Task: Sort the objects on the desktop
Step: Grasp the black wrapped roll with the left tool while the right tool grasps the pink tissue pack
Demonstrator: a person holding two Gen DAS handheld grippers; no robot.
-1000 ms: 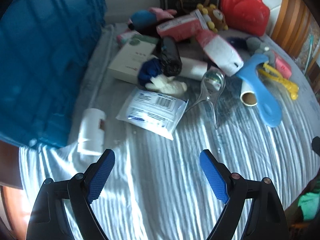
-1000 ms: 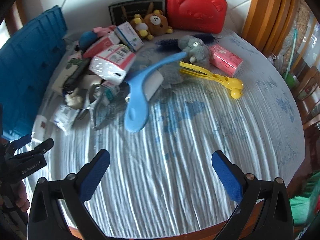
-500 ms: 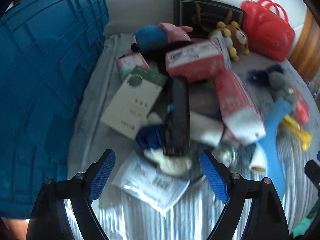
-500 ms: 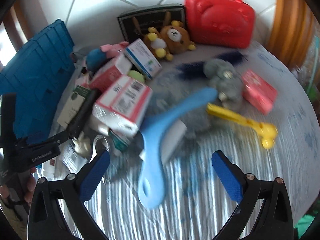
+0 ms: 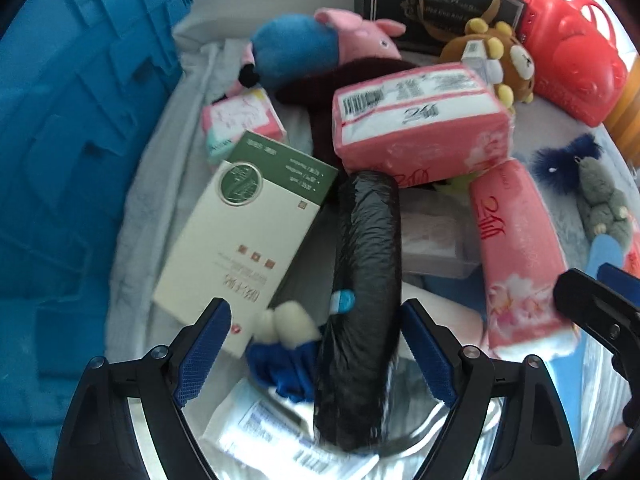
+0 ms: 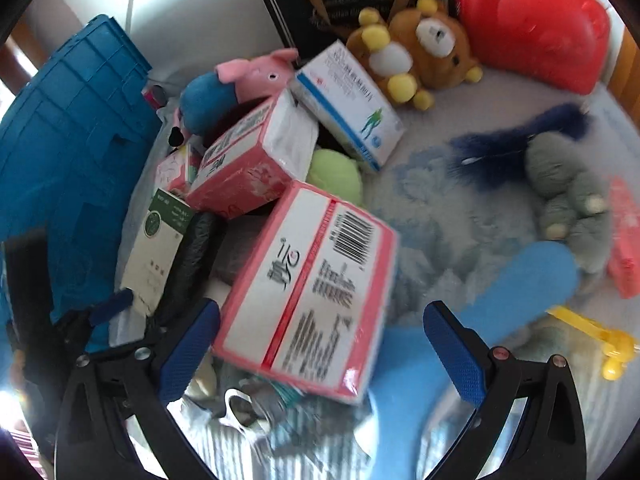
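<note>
My left gripper [image 5: 316,344] is open, its fingers either side of a black plastic roll [image 5: 364,280] in the pile. A white and green box [image 5: 244,236] lies left of the roll, a blue and white plush [image 5: 288,344] at its near end. My right gripper [image 6: 320,344] is open around the near end of a pink tissue pack [image 6: 308,292], which also shows in the left wrist view [image 5: 516,256]. A second pink tissue pack [image 5: 420,120] lies behind. The left gripper shows at the left of the right wrist view [image 6: 108,308].
A blue crate [image 5: 68,152] stands at the left. Behind the pile are a pink and blue plush [image 5: 320,48], a bear plush [image 6: 420,48], a red case [image 5: 572,60], a black frame [image 6: 340,4]. A blue shoehorn [image 6: 480,320], grey plush [image 6: 568,192] and yellow clip [image 6: 592,336] lie right.
Both grippers have moved forward into the pile. The left now straddles the black roll, the right straddles the pink tissue pack. Both stay open.
</note>
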